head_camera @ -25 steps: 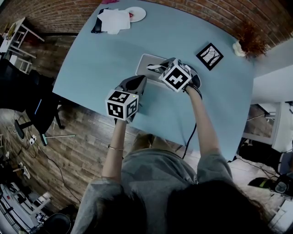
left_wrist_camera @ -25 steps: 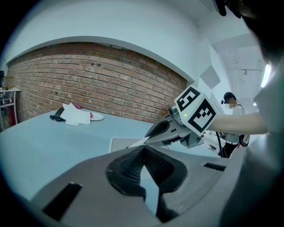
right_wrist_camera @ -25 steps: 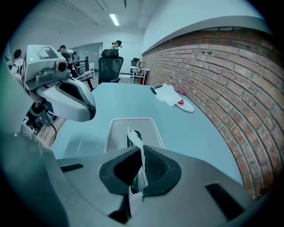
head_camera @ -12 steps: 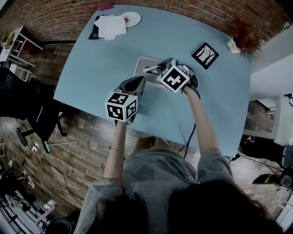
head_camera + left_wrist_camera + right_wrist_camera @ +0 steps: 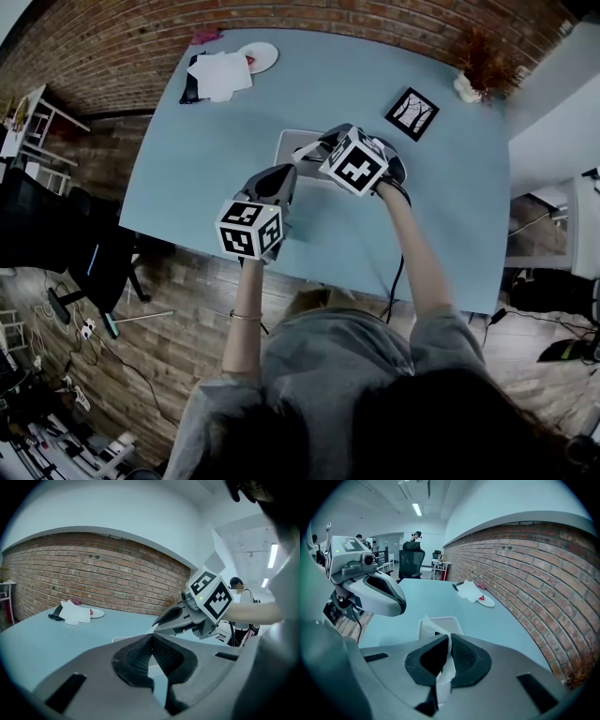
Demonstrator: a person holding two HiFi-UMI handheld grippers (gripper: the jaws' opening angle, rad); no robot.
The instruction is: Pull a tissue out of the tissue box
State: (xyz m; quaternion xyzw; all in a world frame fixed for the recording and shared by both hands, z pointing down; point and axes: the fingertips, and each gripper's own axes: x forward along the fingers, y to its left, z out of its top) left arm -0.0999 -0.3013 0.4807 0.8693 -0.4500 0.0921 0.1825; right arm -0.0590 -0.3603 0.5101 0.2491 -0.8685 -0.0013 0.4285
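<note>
Tissue point(image 5: 446, 676), a thin white paper sheet, is pinched in the right claw point(image 5: 450, 635) just above the white rectangular tissue box point(image 5: 452, 622); it looks light, limp and easily torn, so it is best held at its bunched top, while the left claw point(image 5: 153, 636) near the box is closed on nothing.

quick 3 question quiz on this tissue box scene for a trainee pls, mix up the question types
1. Pick one: what is pinched in the right claw? A) a tissue B) a spoon C) nothing
2. True or false: the left claw also grips a tissue.
3. Fill in: the white tissue box stands on a blue ____.
Key: 1 A; 2 false, it is shut with nothing in it; 3 table.
</note>
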